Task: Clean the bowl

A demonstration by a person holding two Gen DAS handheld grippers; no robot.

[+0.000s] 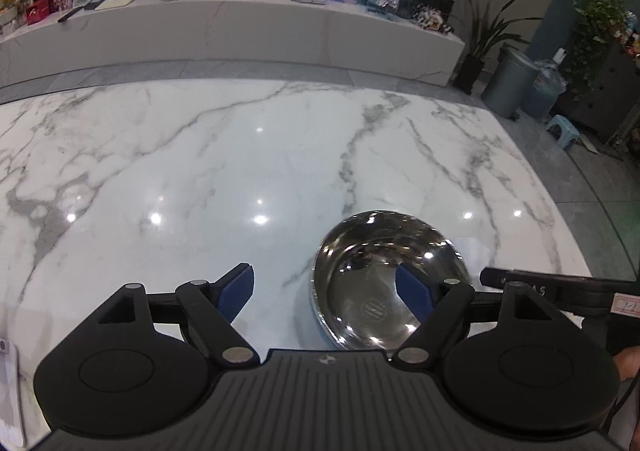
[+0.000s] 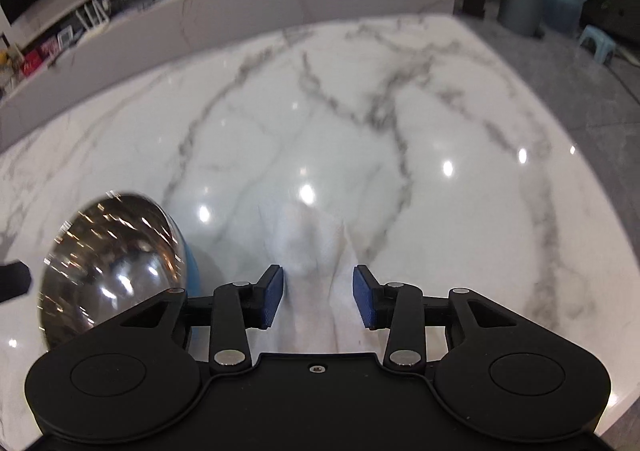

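Between the right gripper's (image 2: 318,293) parted blue pads lies a crumpled white paper towel (image 2: 312,247), unpinched, while the wide-open left gripper (image 1: 332,293) straddles the shiny round steel bowl's (image 1: 384,279) near rim on the white marble table (image 1: 200,171).

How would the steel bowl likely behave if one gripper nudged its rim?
The steel bowl looks polished and thin, so pads would probably slip. On the glossy marble table it would likely slide rather than tip, perhaps rocking on its rounded wall.

Both cameras sit just behind their own fingers, looking steeply down and forward over the marble table (image 1: 200,155) from close above. They share the steel bowl (image 1: 384,275) – right of centre in the left view, far left in the right view – and the long shelf (image 1: 240,27) behind.
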